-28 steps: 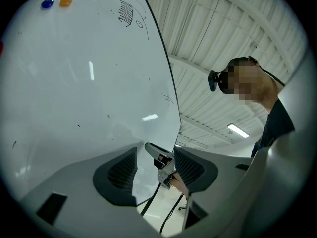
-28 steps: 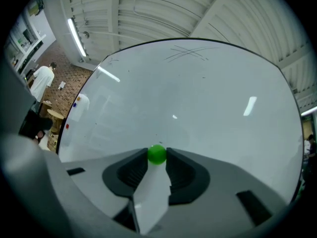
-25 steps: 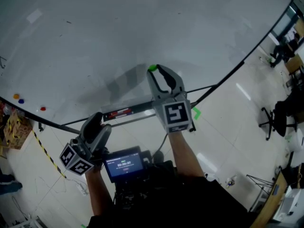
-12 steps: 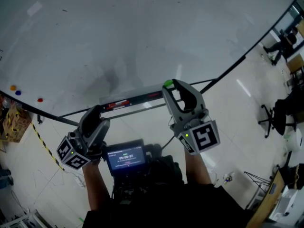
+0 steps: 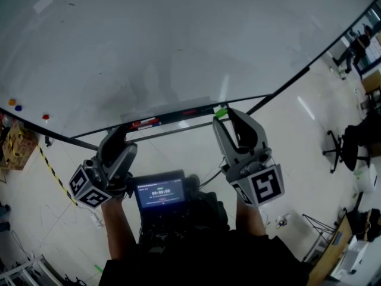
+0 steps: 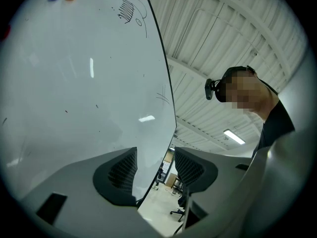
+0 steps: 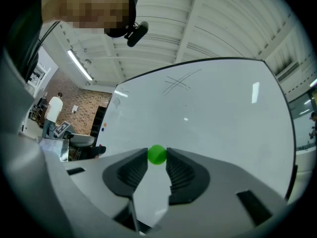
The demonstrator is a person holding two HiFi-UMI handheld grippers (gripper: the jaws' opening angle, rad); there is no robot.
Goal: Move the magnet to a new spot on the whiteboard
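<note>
The whiteboard [image 5: 178, 40] fills the upper part of the head view. A small round green magnet [image 5: 221, 112] is pinched between the tips of my right gripper [image 5: 222, 117], level with the board's lower edge. In the right gripper view the green magnet [image 7: 157, 154] sits between the two pads of the right gripper [image 7: 157, 158], with the whiteboard [image 7: 218, 113] behind it. Whether the magnet touches the board I cannot tell. My left gripper [image 5: 116, 137] hangs low at the left, open and empty; in the left gripper view its jaws [image 6: 154, 168] stand apart.
Orange [image 5: 12, 102], blue [image 5: 18, 108] and red [image 5: 45, 117] magnets stick near the board's lower left. A marker tray [image 5: 172, 117] runs under the board. Office chairs [image 5: 345, 148] stand on the floor at the right. A small screen [image 5: 159, 192] is at my chest.
My right gripper has moved down and to the right with the green magnet, from the middle of the board to its lower edge. The left gripper has barely shifted.
</note>
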